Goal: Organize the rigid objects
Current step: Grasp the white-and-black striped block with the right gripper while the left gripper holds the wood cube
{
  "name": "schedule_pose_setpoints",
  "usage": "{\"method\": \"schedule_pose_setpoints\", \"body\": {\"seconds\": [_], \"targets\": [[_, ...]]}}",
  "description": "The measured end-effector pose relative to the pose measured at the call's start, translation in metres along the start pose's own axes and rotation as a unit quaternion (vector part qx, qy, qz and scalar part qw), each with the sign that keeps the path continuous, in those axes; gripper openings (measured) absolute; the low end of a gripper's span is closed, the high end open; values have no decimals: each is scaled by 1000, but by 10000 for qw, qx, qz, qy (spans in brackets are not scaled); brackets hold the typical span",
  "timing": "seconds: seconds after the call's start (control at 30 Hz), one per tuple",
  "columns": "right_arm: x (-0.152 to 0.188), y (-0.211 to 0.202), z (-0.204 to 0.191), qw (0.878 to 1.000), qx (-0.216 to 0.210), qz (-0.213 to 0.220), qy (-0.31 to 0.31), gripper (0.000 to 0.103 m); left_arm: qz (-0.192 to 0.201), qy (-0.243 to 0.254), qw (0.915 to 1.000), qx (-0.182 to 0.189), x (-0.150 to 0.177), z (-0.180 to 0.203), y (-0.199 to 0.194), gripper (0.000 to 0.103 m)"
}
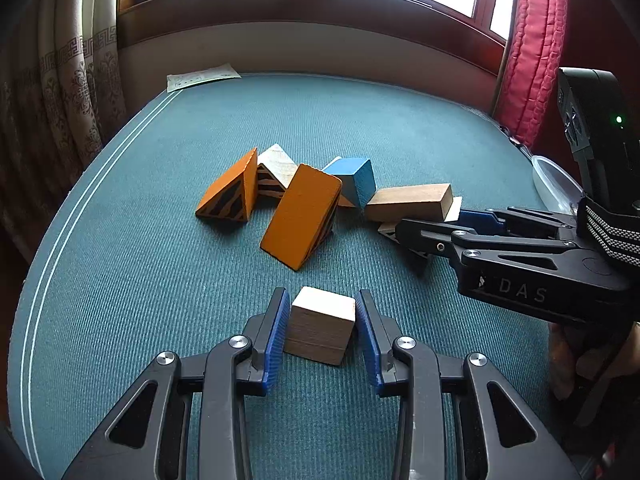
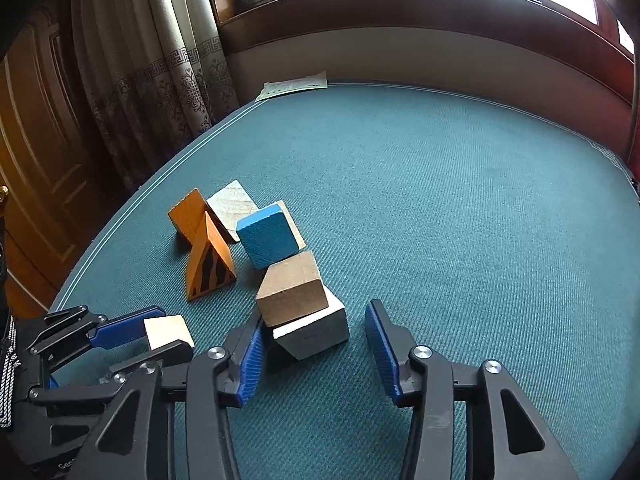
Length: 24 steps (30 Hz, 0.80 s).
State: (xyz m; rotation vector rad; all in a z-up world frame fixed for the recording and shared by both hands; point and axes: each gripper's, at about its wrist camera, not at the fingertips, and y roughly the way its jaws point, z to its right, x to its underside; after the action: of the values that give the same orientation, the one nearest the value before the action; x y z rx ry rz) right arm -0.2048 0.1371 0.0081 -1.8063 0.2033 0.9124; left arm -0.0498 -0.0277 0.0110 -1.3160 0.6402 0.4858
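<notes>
A pile of wooden blocks lies on the teal cloth table (image 1: 120, 280): two orange wedges with black stripes (image 1: 230, 194) (image 1: 300, 216), a blue cube (image 1: 354, 178), a brown bar (image 1: 408, 200) and pale blocks. My left gripper (image 1: 322, 320) straddles a pale wooden cube (image 1: 322, 324); the left pad touches it, a small gap shows on the right. It also shows in the right wrist view (image 2: 166, 330). My right gripper (image 2: 316, 340) is open around a white-faced block (image 2: 314, 330) under the brown bar (image 2: 290, 286), seen also in the left wrist view (image 1: 404, 232).
A paper sheet (image 1: 202, 76) lies at the table's far left corner. A clear plastic container (image 1: 554, 184) sits at the right edge. Curtains hang left, a red cushion (image 1: 532, 52) stands right, and a window sill runs behind.
</notes>
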Motion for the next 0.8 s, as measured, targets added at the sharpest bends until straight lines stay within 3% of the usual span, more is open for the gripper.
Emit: {"method": "schedule_pose_setpoints", "body": {"seconds": [0.17,0.8], "targets": [[3,-3,-5,10000,40,5,-87,39,0,8,10000,-9,0,0,0,35],[33,-43,14,9983,164,170,523,38,26,-20,10000,-65,3,-2,-5,35]]}}
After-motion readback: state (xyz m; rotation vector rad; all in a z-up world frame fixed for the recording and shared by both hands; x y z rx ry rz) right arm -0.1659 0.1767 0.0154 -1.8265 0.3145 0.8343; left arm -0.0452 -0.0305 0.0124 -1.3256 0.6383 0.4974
